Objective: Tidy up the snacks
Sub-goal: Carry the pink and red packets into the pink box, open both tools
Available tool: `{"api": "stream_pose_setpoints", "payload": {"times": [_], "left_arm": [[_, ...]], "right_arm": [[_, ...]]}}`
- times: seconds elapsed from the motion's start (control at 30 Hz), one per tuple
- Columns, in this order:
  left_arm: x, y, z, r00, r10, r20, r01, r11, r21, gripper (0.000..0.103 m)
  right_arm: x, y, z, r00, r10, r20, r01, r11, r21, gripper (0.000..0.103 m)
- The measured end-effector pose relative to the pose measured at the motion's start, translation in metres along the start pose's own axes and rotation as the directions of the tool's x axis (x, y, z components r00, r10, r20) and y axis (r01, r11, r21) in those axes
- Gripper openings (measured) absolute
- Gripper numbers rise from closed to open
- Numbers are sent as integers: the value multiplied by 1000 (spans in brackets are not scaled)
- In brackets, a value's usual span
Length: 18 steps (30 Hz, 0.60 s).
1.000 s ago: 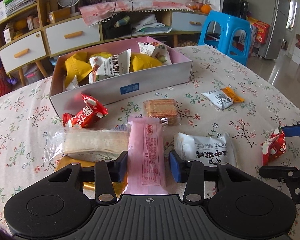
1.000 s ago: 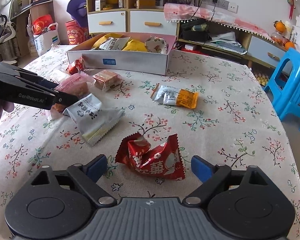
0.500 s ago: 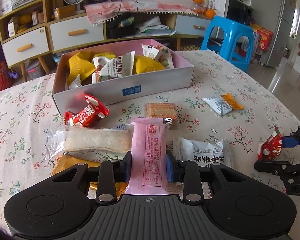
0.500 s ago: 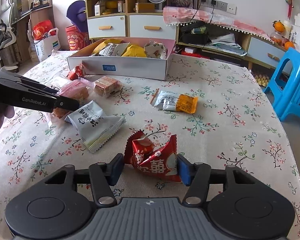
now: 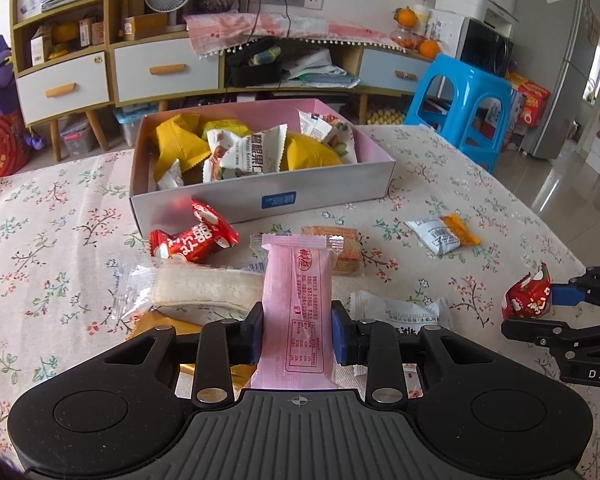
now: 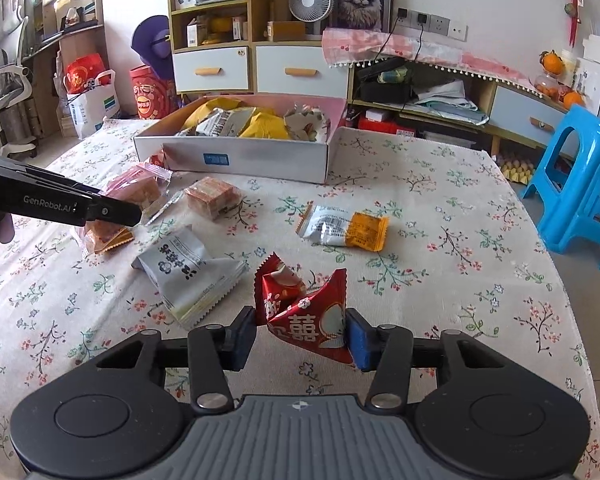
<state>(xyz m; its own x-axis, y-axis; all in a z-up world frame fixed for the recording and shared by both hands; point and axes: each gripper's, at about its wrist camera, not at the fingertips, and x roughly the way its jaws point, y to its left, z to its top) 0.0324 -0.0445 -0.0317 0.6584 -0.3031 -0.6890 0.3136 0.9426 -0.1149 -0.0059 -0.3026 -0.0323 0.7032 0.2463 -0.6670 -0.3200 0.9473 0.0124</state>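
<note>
Your left gripper [image 5: 298, 334] is clamped on the pink wafer packet [image 5: 298, 300], its pads pressing the long sides near the lower half, so the packet should ride flat and lengthwise. Your right gripper [image 6: 302, 338] has just been closing, and its jaws now pinch the crumpled red candy bag [image 6: 306, 308] between them; the foil has buckled upward into a peak, which suggests the hold is on wrapper rather than on the contents, so it may slip.

Just left of the left gripper lies a clear-wrapped pale cake bar [image 5: 204, 290], with a gold packet [image 5: 160, 326] partly under it; just right, a white snack pouch [image 5: 404, 312] lies half hidden behind the finger. Beyond the pink packet's tip sit an orange biscuit pack [image 5: 346, 246] and a second red candy bag [image 5: 192, 236], the latter close against the box front. Off to the right, between your two grippers and further out, a white-and-orange sachet [image 5: 444, 234] lies alone on the floral tablecloth [image 5: 52, 248].

Farthest ahead of both grippers stands the open cardboard box [image 5: 320, 192], white outside, pink inside. It already holds yellow packets [image 5: 176, 142] and white printed wrappers [image 5: 248, 154] heaped loosely, reaching about its rim. Both held snacks likely belong there; the loose ones are not yet sorted.
</note>
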Motion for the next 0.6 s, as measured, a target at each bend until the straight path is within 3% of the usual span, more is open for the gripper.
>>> {"api": "stream_pose_setpoints", "payload": {"times": [0.6], "left_arm": [[-16,27,25,999,18,46,-13,994,-105,29]], "right_arm": [[3,16,46,998,9,65,-9,1000,-1,36]]}}
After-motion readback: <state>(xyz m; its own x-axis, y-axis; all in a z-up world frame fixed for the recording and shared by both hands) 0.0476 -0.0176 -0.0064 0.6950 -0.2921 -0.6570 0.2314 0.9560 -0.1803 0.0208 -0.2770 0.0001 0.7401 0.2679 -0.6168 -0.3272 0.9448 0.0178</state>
